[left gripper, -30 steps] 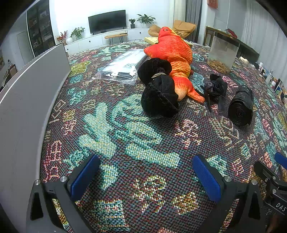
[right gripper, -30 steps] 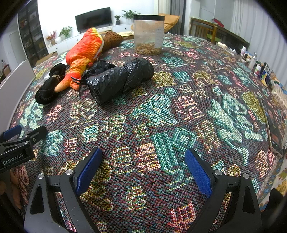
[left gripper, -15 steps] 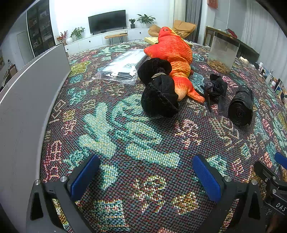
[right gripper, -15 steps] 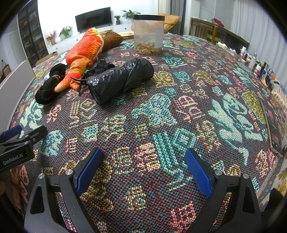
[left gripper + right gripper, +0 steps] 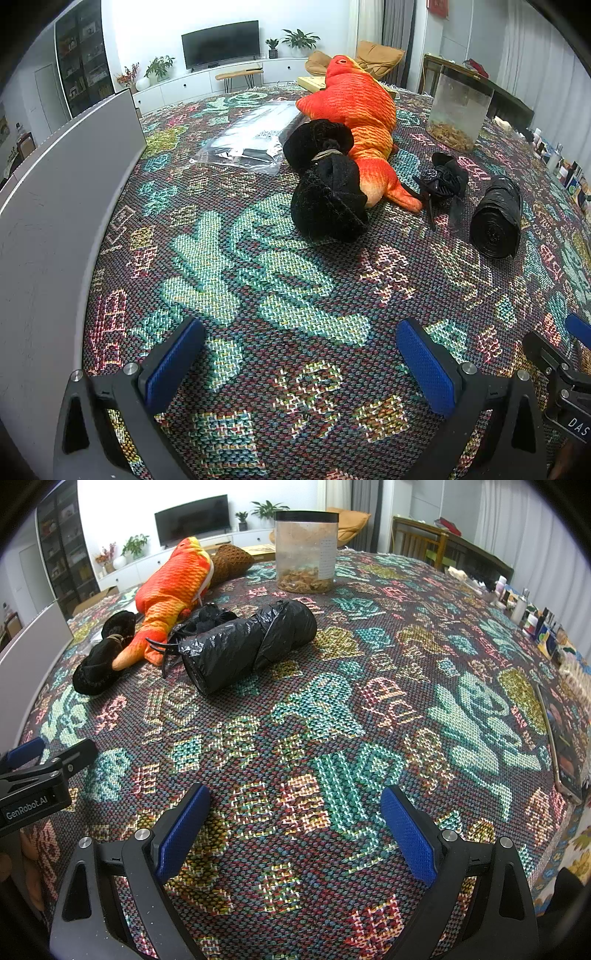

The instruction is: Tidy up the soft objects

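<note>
Ahead, far side of patterned cloth: clear jar. Beyond: TV, plants. Left: grey panel.

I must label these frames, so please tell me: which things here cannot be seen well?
- Brown knitted item, right wrist view: mostly hidden behind the orange fish plush.
- Jar label text: too small to read.
- Small black bundle, right wrist view: partly behind the black bag roll.
- Book: cut by the right edge.
</note>
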